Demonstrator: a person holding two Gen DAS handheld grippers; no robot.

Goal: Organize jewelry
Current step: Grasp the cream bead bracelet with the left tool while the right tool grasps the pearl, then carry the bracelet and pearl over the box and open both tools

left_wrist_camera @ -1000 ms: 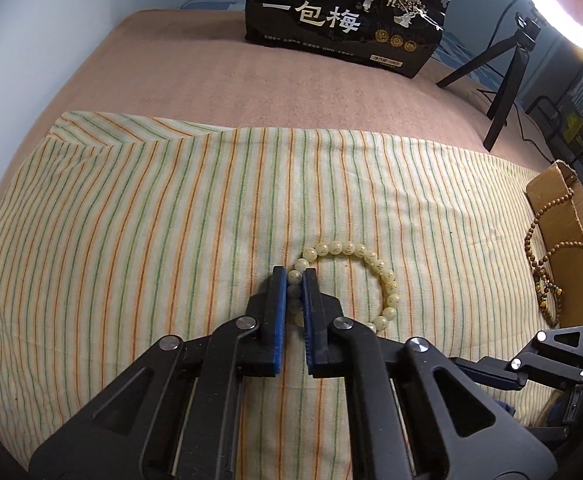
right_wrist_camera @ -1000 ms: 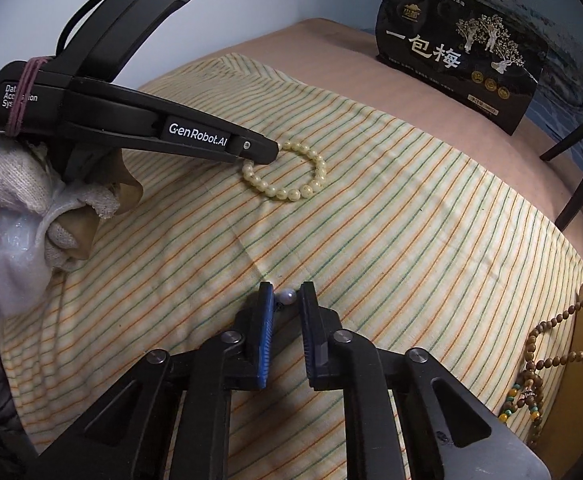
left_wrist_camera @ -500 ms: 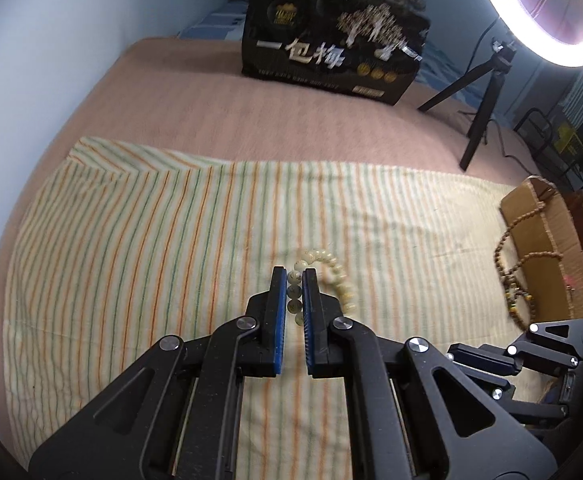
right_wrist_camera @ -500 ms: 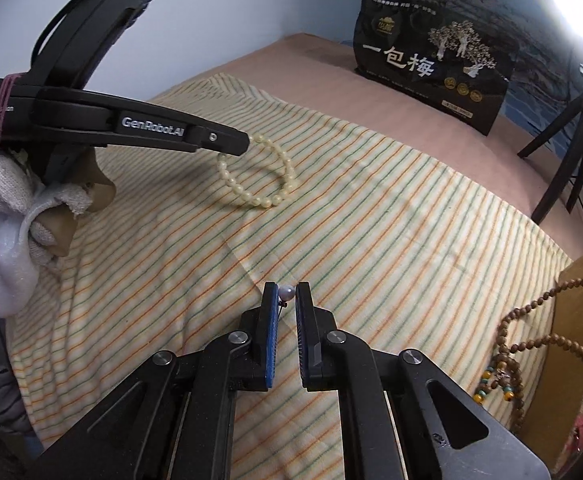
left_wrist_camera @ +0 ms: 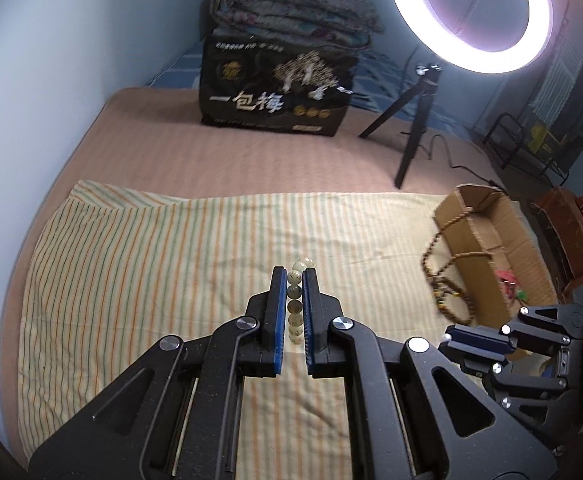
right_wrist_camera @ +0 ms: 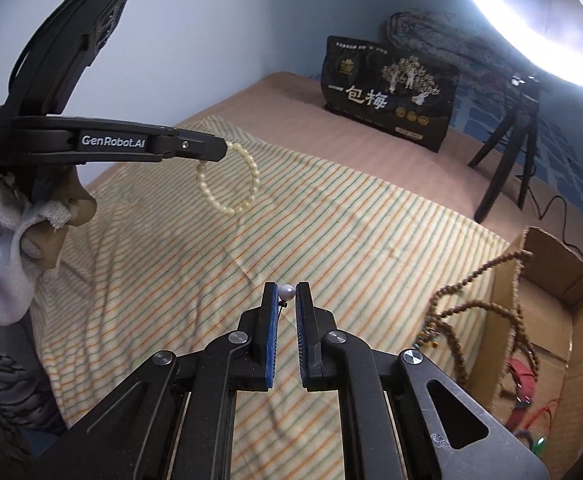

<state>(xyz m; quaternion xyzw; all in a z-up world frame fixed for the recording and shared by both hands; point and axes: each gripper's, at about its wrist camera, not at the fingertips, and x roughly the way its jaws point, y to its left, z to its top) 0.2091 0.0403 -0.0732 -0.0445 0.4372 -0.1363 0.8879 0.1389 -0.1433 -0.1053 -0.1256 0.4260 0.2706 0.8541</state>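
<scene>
My left gripper [left_wrist_camera: 292, 276] is shut on a cream bead bracelet [left_wrist_camera: 294, 300] and holds it in the air above the striped cloth [left_wrist_camera: 151, 272]. In the right wrist view the bracelet [right_wrist_camera: 227, 184] hangs as a loop from the left gripper's tip [right_wrist_camera: 221, 149]. My right gripper [right_wrist_camera: 286, 292] is shut on a small pearl earring [right_wrist_camera: 286, 292], also lifted above the cloth. It shows low at the right of the left wrist view [left_wrist_camera: 475, 344]. A cardboard box [right_wrist_camera: 551, 320] at the right has a brown bead necklace [right_wrist_camera: 471, 308] draped over its near wall.
A black snack bag [left_wrist_camera: 275, 96] stands at the back of the bed. A ring light on a black tripod [left_wrist_camera: 407, 132] stands at the back right. The box [left_wrist_camera: 491, 248] holds red items. A folded quilt [left_wrist_camera: 291, 12] lies behind the bag.
Both grippers have risen from the cloth. The left one lifted the cream bracelet, which now hangs free. The right one lifted the pearl earring and moved toward the box.
</scene>
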